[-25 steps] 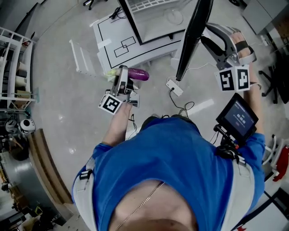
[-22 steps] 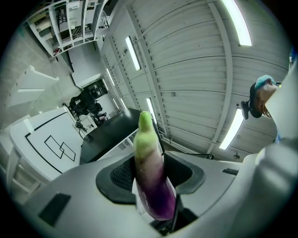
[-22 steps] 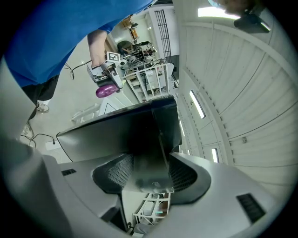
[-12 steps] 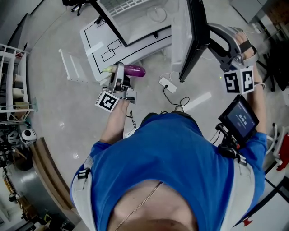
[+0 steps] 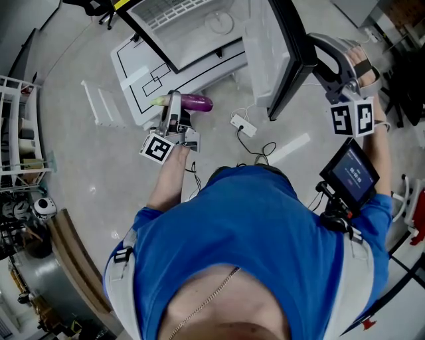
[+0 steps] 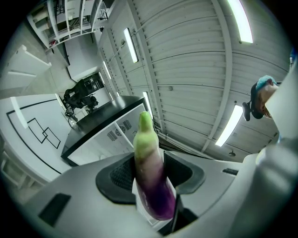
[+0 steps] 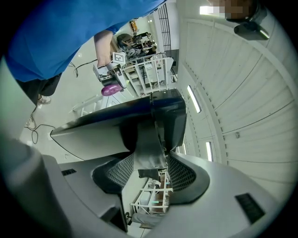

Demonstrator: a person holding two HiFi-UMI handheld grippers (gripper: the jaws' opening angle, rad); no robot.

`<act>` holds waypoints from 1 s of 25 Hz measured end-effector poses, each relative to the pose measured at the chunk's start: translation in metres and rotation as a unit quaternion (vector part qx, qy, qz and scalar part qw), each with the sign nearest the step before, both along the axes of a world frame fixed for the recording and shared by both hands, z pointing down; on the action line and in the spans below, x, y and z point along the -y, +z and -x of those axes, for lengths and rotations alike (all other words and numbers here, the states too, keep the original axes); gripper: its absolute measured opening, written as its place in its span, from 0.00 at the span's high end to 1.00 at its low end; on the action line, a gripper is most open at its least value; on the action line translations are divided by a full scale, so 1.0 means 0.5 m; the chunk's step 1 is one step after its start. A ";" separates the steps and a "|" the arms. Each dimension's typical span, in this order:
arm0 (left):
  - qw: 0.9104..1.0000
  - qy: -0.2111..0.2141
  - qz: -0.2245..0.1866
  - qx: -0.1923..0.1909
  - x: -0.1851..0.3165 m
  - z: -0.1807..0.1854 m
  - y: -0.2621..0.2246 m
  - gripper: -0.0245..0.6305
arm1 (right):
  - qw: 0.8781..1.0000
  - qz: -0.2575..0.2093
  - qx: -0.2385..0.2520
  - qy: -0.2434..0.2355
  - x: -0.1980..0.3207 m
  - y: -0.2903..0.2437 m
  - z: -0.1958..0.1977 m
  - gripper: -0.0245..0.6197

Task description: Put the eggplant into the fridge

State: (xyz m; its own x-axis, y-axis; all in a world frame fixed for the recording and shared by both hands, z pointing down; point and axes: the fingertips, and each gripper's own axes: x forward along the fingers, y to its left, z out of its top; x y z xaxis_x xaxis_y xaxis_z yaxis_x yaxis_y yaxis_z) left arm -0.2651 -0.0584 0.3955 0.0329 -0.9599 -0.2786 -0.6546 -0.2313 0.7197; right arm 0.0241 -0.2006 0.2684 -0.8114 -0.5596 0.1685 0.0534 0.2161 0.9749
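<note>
The glossy purple eggplant with the pale green stem end (image 5: 196,102) is off the ground, clamped crosswise in your left gripper (image 5: 176,109). Its black ribbed pads (image 6: 122,174) press on the eggplant's middle from both sides, so that gripper is closed on it, not gaping. The long axis runs left to right across the jaws, with the green tip to the left and the fat purple end to the right.

It hangs just near of the white fridge cabinet with thin black line markings on its wall (image 5: 156,66). The open compartment with the white wire shelf (image 5: 189,14) lies farther off and a little to the right. So the way in is away from you, and the eggplant would meet the opening broadside. I'd judge the mouth wide enough for that, though a slight turn of the wrist would give you more room at the sides.

Your left hand is both the nearer one and the loaded one, so the placing falls to it. Your right gripper (image 7: 150,167) is well to the right, its jaws closed on the edge of the tall black fridge door (image 5: 290,40) and holding it swung open (keep it there). The white power strip with its black cable (image 5: 240,124) lies on the grey floor between your two hands, below the eggplant's path.
</note>
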 end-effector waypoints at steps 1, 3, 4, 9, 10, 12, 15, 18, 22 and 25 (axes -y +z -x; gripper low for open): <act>1.000 0.000 0.000 0.000 0.002 0.000 0.000 0.67 | 1.000 -0.002 0.001 0.004 0.003 0.000 -0.004 0.62; 1.000 0.002 -0.001 0.000 0.006 -0.002 0.000 0.67 | 1.000 -0.005 0.003 0.011 0.010 0.000 -0.014 0.62; 1.000 0.003 -0.001 0.000 0.008 -0.002 0.000 0.67 | 1.000 -0.005 0.005 0.014 0.014 0.000 -0.019 0.62; 1.000 0.003 0.001 -0.003 0.013 -0.001 0.002 0.67 | 0.998 -0.020 -0.036 0.051 0.048 0.042 -0.051 0.62; 1.000 0.004 0.000 -0.003 0.014 -0.001 0.001 0.67 | 0.997 -0.018 -0.043 0.058 0.055 0.057 -0.058 0.62; 1.000 0.006 -0.001 -0.004 0.016 -0.001 0.000 0.67 | 0.996 -0.003 -0.043 0.074 0.066 0.077 -0.074 0.62; 1.000 0.009 -0.002 -0.001 0.019 -0.002 -0.002 0.67 | 0.994 0.016 -0.032 0.099 0.082 0.096 -0.100 0.62; 1.000 0.008 0.000 -0.001 0.020 -0.001 0.001 0.67 | 0.992 0.030 -0.026 0.119 0.094 0.115 -0.123 0.62; 1.000 0.011 -0.003 0.006 0.022 -0.003 0.002 0.67 | 0.989 0.047 -0.017 0.141 0.099 0.142 -0.148 0.62; 1.000 0.011 -0.003 0.004 0.024 -0.004 0.002 0.67 | 0.987 0.057 -0.017 0.152 0.098 0.161 -0.161 0.62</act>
State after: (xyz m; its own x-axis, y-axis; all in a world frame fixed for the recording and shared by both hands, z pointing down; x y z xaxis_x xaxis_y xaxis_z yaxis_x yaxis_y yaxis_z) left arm -0.2630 -0.0705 0.3965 0.0570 -0.9572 -0.2837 -0.6550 -0.2503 0.7130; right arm 0.1044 -0.2497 0.3489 -0.6015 -0.7523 0.2688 0.0007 0.3360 0.9419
